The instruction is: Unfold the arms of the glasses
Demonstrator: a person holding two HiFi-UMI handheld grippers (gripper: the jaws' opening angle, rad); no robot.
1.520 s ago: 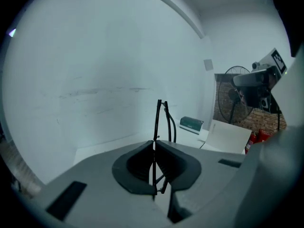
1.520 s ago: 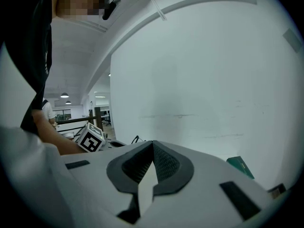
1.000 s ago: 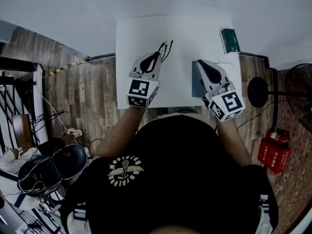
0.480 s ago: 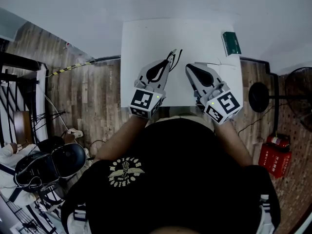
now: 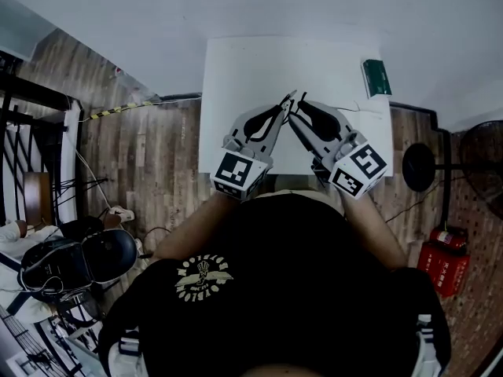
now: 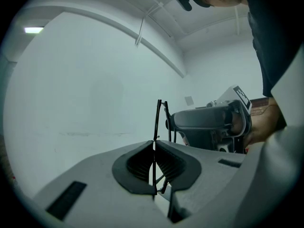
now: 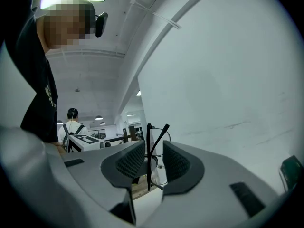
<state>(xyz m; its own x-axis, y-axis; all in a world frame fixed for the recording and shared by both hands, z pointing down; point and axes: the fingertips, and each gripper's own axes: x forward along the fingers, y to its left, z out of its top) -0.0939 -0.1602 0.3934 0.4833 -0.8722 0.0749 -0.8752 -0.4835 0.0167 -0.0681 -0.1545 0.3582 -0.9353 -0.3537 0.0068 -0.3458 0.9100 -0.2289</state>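
Observation:
The glasses (image 5: 288,100) have a thin black frame and hang above the white table (image 5: 236,77), between the two gripper tips. My left gripper (image 5: 278,108) is shut on the frame; in the left gripper view the black wire (image 6: 158,113) rises out of the closed jaws (image 6: 154,163). My right gripper (image 5: 299,107) comes in from the right, tip to tip with the left one. Its jaws are opening. In the right gripper view a thin black arm of the glasses (image 7: 149,148) stands in the gap, and the pads (image 7: 130,161) do not press on it.
A dark green box (image 5: 375,75) lies at the table's far right corner. A black round stand (image 5: 416,163) and a red canister (image 5: 444,250) sit on the wooden floor to the right. A white wall runs behind the table. A person stands far off in the right gripper view (image 7: 72,125).
Both grippers have drawn together over the middle of the table. The right gripper swung left until its tip met the glasses held by the left gripper.

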